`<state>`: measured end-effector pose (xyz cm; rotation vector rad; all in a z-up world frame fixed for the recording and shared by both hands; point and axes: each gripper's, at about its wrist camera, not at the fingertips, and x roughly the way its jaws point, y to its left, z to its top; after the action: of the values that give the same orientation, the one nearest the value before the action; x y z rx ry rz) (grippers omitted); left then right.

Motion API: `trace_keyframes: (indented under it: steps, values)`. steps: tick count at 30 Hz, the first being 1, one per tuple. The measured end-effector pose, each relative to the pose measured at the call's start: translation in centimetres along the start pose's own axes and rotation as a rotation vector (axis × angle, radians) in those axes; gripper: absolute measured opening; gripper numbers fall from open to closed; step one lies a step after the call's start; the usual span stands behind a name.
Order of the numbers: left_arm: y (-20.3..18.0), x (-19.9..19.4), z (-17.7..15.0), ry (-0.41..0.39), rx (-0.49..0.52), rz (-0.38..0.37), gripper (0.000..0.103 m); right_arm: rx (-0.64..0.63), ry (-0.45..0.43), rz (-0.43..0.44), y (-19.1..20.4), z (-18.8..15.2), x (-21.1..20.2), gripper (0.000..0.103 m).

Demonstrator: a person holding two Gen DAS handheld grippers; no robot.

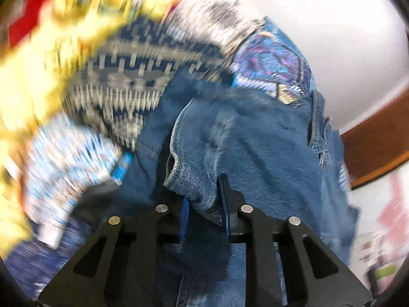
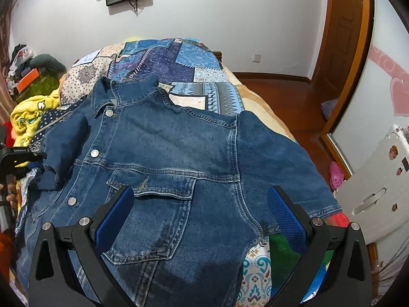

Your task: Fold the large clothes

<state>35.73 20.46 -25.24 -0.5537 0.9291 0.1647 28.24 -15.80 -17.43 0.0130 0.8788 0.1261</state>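
Observation:
A blue denim jacket [image 2: 173, 158] lies front up on a patchwork bed cover [image 2: 179, 61], collar toward the far wall. My right gripper [image 2: 200, 215] is open, its blue pads wide apart just above the jacket's lower front, holding nothing. My left gripper [image 1: 204, 204] is shut on a bunched fold of the jacket's denim [image 1: 230, 138]; the left wrist view is blurred by motion. In the right wrist view the left gripper [image 2: 38, 158] shows at the far left, at the end of the jacket's sleeve [image 2: 61, 148].
A yellow printed cloth [image 2: 30, 115] lies at the bed's left side. A pile of things [image 2: 28, 74] stands at the far left. A wooden door [image 2: 342, 33] and wood floor are at the right. A white case [image 2: 375, 184] stands near right.

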Motion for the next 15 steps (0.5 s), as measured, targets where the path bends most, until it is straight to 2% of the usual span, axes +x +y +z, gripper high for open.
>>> trace_keyframes:
  steps: [3, 8, 12, 15]
  values:
    - [-3.6, -2.9, 0.7, -0.099, 0.124, 0.034, 0.019, 0.009, -0.012, -0.001, -0.6, 0.0, -0.5, 0.103]
    - [-10.6, -7.7, 2.4, -0.219, 0.236, -0.087, 0.018, 0.042, -0.037, 0.007, -1.8, -0.2, -1.5, 0.103]
    - [-16.3, -9.4, 1.6, -0.242, 0.323, -0.179, 0.017, 0.049, -0.062, -0.004, -2.8, -0.3, -2.4, 0.103]
    - [-20.5, -8.8, 0.1, -0.210, 0.380, -0.247, 0.016, 0.071, -0.071, -0.015, -4.2, -0.5, -3.0, 0.103]
